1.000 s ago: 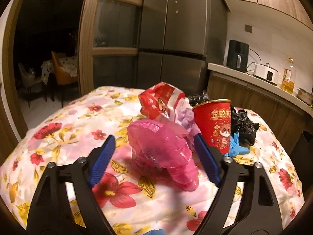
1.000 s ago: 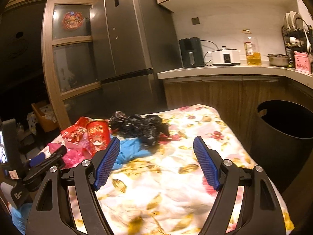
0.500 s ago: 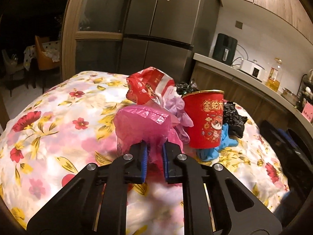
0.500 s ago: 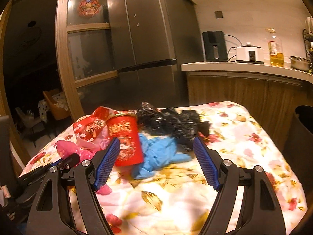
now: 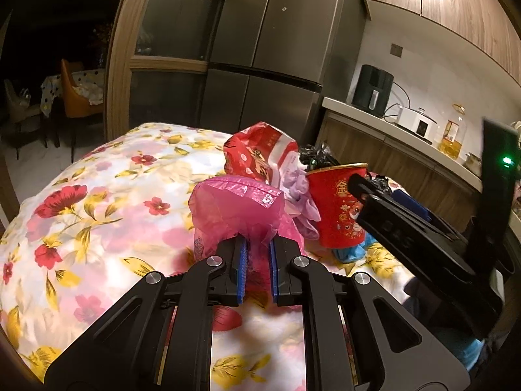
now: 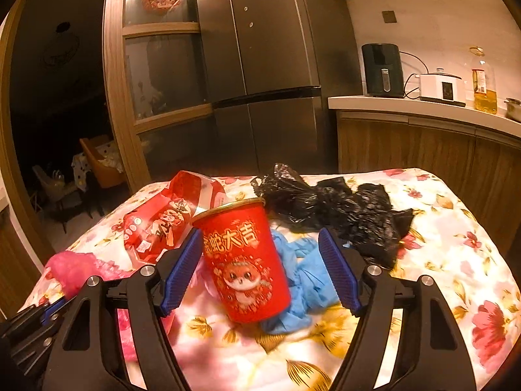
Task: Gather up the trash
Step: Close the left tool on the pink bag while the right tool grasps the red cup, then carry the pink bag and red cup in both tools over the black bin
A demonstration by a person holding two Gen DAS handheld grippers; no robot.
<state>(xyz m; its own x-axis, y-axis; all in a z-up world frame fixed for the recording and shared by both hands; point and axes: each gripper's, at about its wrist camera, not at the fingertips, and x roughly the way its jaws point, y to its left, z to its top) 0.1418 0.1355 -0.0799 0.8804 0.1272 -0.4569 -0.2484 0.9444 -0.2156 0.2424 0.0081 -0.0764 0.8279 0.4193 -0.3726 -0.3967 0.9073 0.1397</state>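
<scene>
My left gripper (image 5: 257, 265) is pinching the pink bag (image 5: 236, 210) on the flowered counter (image 5: 97, 195). My right gripper (image 6: 260, 273) is closing around the red cup (image 6: 246, 260), not yet touching. I should centre the cup and squeeze softly, because it may crush or tip.

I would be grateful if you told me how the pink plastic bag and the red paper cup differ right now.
The pink plastic bag is soft, crumpled and translucent; the red paper cup is rigid, opaque and printed with gold characters. The bag is pinched in the left gripper; the cup stands between the closing jaws of the right gripper, with its pads not yet touching it. Both rest on the floral tablecloth.
</scene>
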